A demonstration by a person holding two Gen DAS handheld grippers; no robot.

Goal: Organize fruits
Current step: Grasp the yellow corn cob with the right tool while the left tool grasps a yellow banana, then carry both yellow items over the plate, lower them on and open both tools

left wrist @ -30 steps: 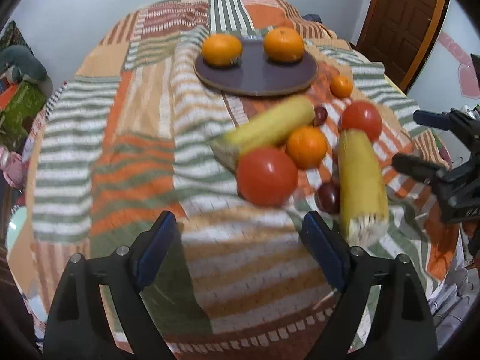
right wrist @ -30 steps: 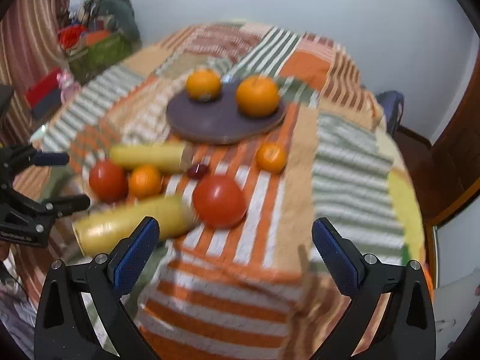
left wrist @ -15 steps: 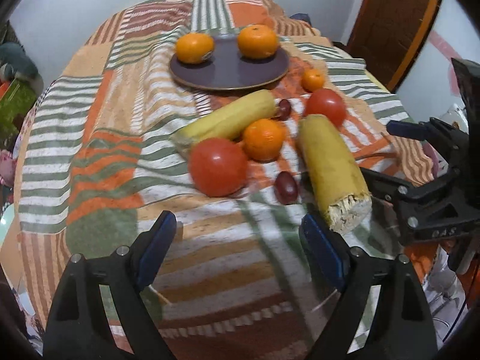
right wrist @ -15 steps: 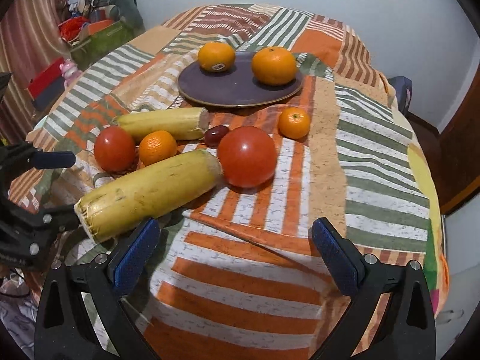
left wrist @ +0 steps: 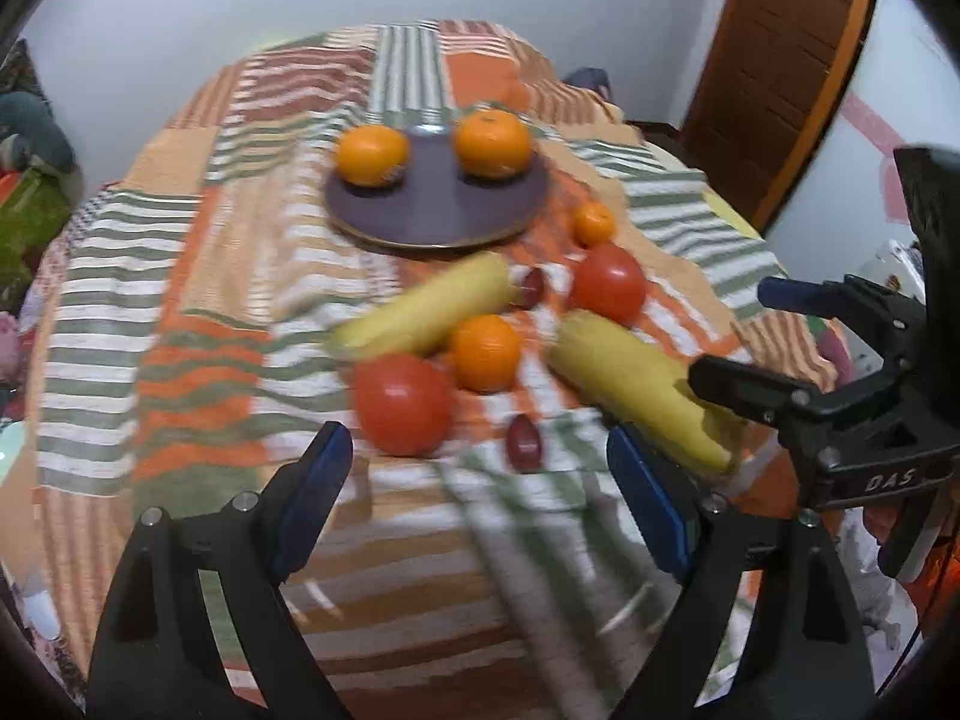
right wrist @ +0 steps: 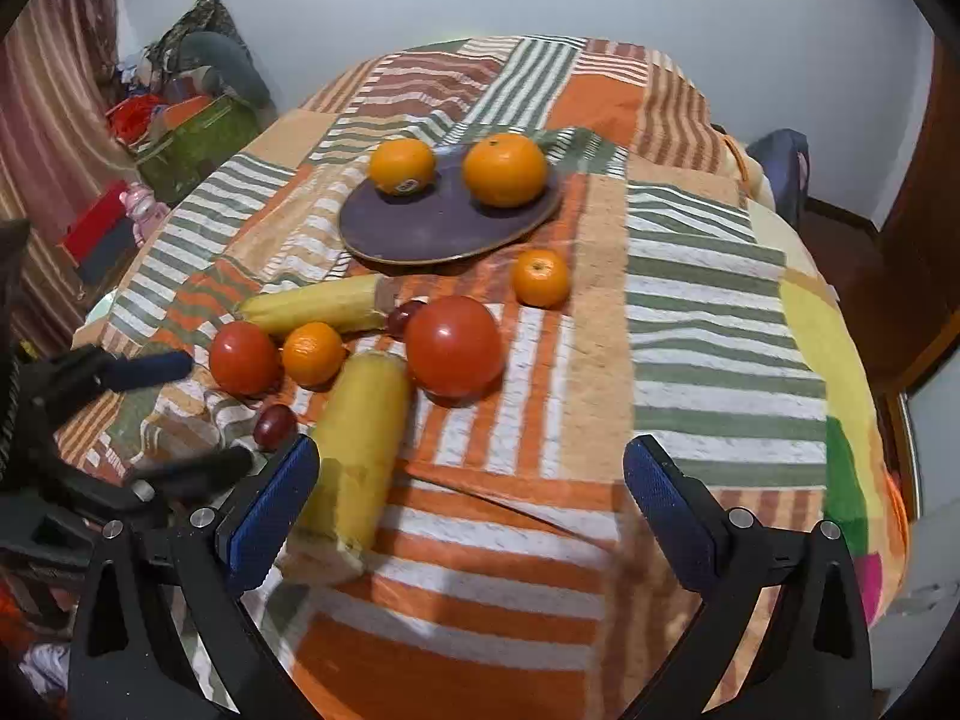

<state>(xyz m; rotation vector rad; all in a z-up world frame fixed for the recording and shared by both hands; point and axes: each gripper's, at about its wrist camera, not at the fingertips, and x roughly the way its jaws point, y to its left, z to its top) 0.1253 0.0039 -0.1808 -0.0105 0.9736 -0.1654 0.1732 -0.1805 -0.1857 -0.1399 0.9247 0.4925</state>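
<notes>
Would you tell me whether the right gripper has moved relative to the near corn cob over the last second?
Yes: the right gripper now overlaps the near corn cob; earlier it stood clear beside it.

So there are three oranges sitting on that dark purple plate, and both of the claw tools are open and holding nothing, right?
Not quite: the dark purple plate holds two oranges, not three, one beside the other. The right wrist view shows it clearly. A smaller orange lies off the plate on the striped cloth. The rest stands: the left gripper and right gripper are open and empty.
</notes>
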